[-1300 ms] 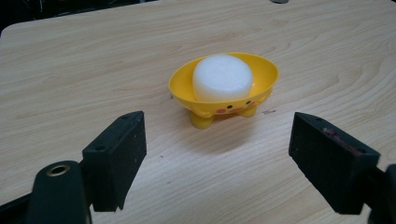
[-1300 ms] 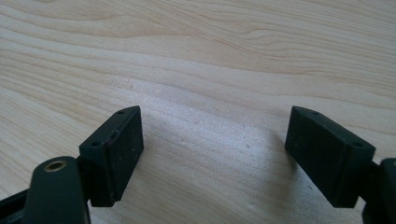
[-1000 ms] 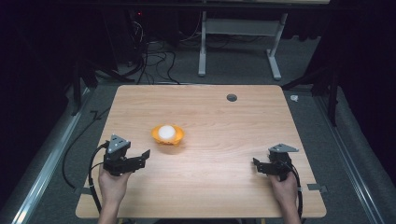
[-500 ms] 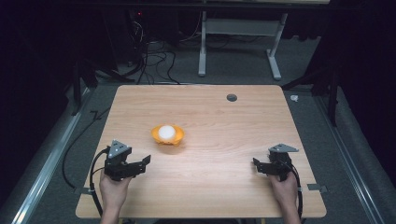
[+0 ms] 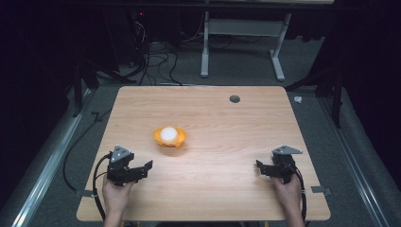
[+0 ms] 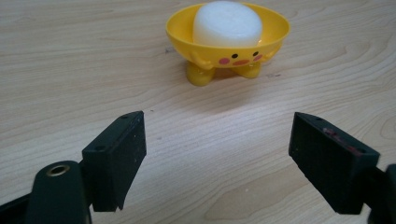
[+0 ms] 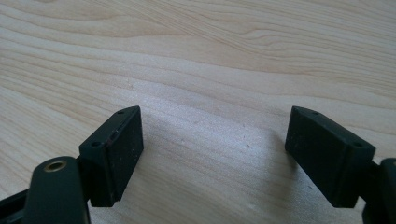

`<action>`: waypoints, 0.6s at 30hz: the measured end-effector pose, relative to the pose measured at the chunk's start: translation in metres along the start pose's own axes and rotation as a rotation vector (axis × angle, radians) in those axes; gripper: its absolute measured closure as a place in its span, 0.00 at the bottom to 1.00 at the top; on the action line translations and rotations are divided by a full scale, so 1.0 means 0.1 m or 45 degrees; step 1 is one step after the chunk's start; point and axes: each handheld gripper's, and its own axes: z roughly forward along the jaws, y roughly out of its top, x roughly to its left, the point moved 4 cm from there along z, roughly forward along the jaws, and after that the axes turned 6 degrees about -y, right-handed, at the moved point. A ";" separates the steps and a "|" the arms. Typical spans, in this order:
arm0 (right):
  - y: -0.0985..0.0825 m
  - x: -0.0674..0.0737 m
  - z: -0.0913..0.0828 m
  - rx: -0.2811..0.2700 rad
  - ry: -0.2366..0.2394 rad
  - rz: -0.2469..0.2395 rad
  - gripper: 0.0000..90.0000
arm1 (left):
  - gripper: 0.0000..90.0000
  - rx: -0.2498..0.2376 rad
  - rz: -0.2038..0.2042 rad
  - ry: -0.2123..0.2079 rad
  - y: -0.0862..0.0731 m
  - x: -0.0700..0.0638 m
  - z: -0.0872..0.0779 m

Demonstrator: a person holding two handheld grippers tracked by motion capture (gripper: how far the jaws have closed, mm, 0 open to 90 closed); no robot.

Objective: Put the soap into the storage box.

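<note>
At seven o'clock on the wooden table [image 5: 213, 113], the left gripper [image 5: 144, 166] rests low with its jaws spread wide and nothing between them, pointing toward one o'clock. Ahead of it, near but apart, stands the yellow duck-faced bowl [image 6: 227, 44] on its stubby feet, cradling a white foam ball [image 6: 227, 23]. Over at four o'clock the right gripper [image 5: 260, 166] sits with jaws equally wide, holding nothing, above bare wood.

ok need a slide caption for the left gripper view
Open left gripper faces a yellow duck bowl holding a white foam block on the wooden table.
</note>
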 end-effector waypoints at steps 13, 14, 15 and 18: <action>0.00 0.00 0.00 0.000 0.000 0.000 0.23 | 0.22 0.023 -0.031 0.014 -0.09 0.05 0.10; 0.00 0.00 0.00 0.000 0.000 0.000 0.23 | 0.22 0.026 -0.033 0.014 -0.10 0.06 0.11; 0.00 0.00 0.00 0.000 0.001 0.000 0.23 | 0.22 0.031 -0.033 0.014 -0.10 0.06 0.13; 0.00 0.00 0.00 0.000 0.000 0.000 0.23 | 0.22 0.038 -0.036 0.021 -0.12 0.06 0.16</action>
